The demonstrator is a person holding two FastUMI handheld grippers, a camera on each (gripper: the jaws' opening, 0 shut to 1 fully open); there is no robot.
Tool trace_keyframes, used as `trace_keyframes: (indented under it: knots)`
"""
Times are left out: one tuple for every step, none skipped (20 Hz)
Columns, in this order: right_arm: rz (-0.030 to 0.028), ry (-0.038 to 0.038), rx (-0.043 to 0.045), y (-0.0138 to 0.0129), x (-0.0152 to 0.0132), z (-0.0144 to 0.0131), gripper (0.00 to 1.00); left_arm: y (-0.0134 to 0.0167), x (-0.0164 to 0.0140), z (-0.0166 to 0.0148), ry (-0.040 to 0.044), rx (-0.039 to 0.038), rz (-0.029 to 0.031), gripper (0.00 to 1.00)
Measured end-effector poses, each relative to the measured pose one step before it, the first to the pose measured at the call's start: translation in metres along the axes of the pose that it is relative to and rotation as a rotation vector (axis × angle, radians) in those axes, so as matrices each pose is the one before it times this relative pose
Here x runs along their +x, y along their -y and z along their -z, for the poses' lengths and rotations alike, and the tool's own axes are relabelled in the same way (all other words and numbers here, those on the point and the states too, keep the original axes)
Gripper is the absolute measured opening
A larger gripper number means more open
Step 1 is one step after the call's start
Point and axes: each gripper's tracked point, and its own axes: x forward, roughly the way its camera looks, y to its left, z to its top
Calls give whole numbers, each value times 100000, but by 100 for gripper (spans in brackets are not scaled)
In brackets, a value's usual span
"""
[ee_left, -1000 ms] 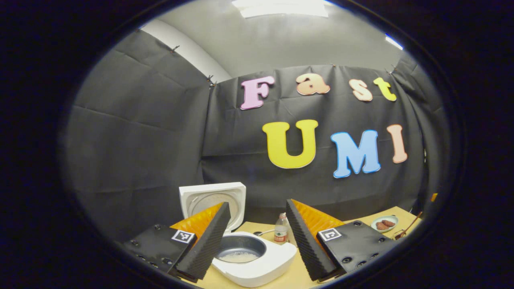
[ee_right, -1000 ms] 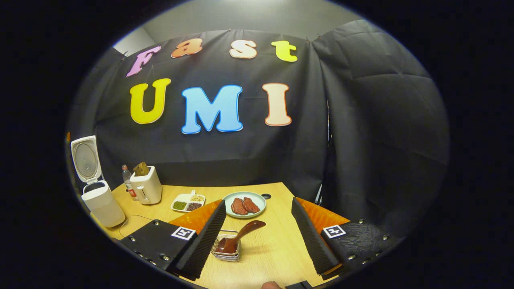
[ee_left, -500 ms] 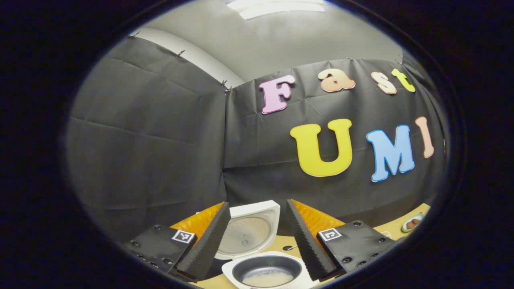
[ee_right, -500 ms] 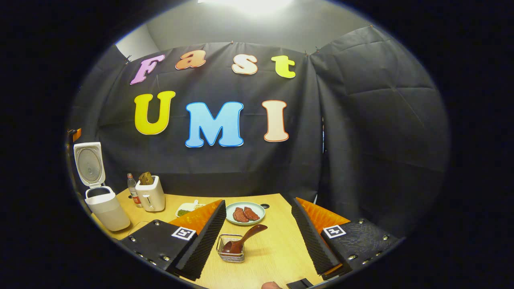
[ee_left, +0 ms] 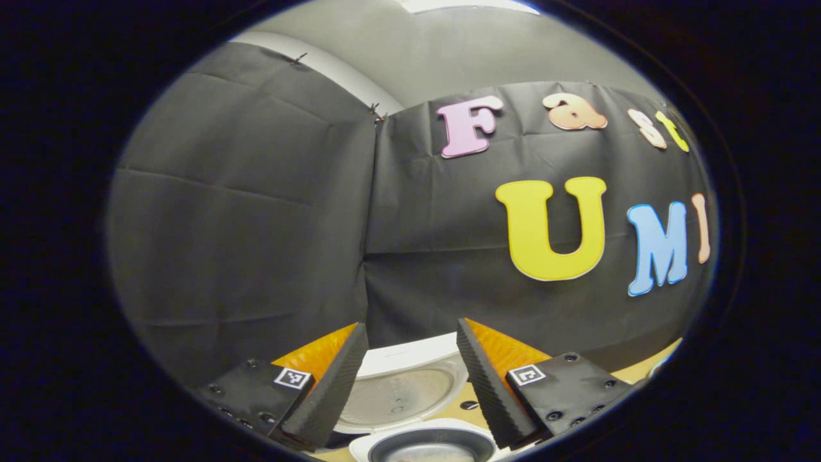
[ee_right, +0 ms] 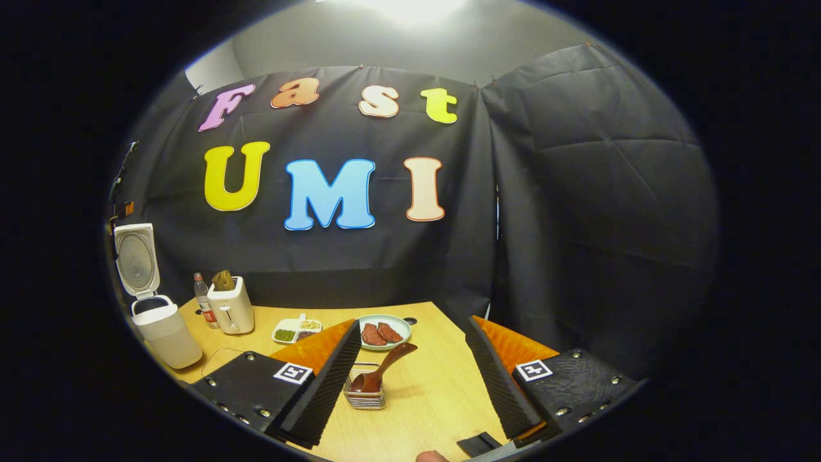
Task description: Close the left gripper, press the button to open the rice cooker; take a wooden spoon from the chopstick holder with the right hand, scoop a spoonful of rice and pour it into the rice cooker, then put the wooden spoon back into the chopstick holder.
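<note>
White plastic forms the body of the rice cooker (ee_left: pixel 420 378), which stands with its lid raised; in the left gripper view the inner face of the lid sits between the fingers and the dark inner pot (ee_left: pixel 430 446) lies at the bottom edge, directly below the left gripper (ee_left: pixel 410 385). That gripper's fingers are spread wide apart and grip nothing. In the right gripper view the same rice cooker (ee_right: pixel 157 321) stands at the far left of the light wooden worktop (ee_right: pixel 436 391), lid upright, well apart from the right gripper (ee_right: pixel 410 385). The right gripper's fingers are likewise spread wide and hold nothing. Between and just ahead of them sits the chopstick holder (ee_right: pixel 365 393), a small wire basket, with the wooden spoon (ee_right: pixel 383 371) resting in it, bowl down in the basket and handle angled up toward the right. The holder stands just beside the near-left finger; contact cannot be determined. Beyond the holder is a round plate (ee_right: pixel 403 328) carrying two reddish-brown pieces of food. To the left of the plate is a divided dish (ee_right: pixel 296 328) with green, dark and pale contents. Farther left, near the rice cooker, stand a white toaster (ee_right: pixel 231 307) with a brown item in its slot and a small bottle (ee_right: pixel 204 308) just beside it. A small dark flat object (ee_right: pixel 480 443) lies on the worktop near the bottom edge.
</note>
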Motion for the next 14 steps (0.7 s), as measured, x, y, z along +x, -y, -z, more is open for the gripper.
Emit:
trace_keyframes:
  knots:
    - [236, -435, -506, -2, -75, 195, 99, -428, 1235, 331, -1003, -569, -908, 96]
    - [118, -994, -754, -78, -51, 234, 99, -279, 1396, 385, -1722, -424, -362, 96]
    - [350, -1005, -772, -16, 41, 190, 99, -190, 1266, 613, -2025, -218, -338, 96]
    - [305, -239, -472, -98, -80, -92, 99, -276, 1196, 376, -1506, 140, -857, 96]
    - [60, 238, -219, -67, -49, -163, 99, -197, 1340, 303, -1305, 325, -743, 96]
    - [-214, 181, -466, -177, -15, -86, 99, -313, 1017, -87, -722, 274, -1091, 96]
    - [-119, -337, -885, -120, 8, 201, 99, 203, 798, -225, -478, -460, 58, 96]
    - [-55, -420, -1016, -65, 56, 143, 99, 62, 819, -42, -120, -570, -35, 97]
    - [-88, -389, -871, -168, 56, 61, 99, -181, 785, 61, -1418, -619, -670, 97]
    - [-384, -306, -522, -191, 57, -44, 99, -294, 971, 493, -2725, -456, -1516, 96]
    - [-795, -315, -295, -330, 1, 64, 99, -79, 739, 525, -3764, -531, -1139, 96]
    - [-1119, -266, -603, -450, 37, 67, 99, -133, 802, 623, -2974, -464, -1116, 96]
    - [-612, -277, -934, -267, 148, 131, 99, -236, 565, 315, -2385, 141, -1448, 96]
    - [-685, -340, -1295, -316, 88, 76, 99, -189, 303, 733, -2392, 347, -1389, 96]
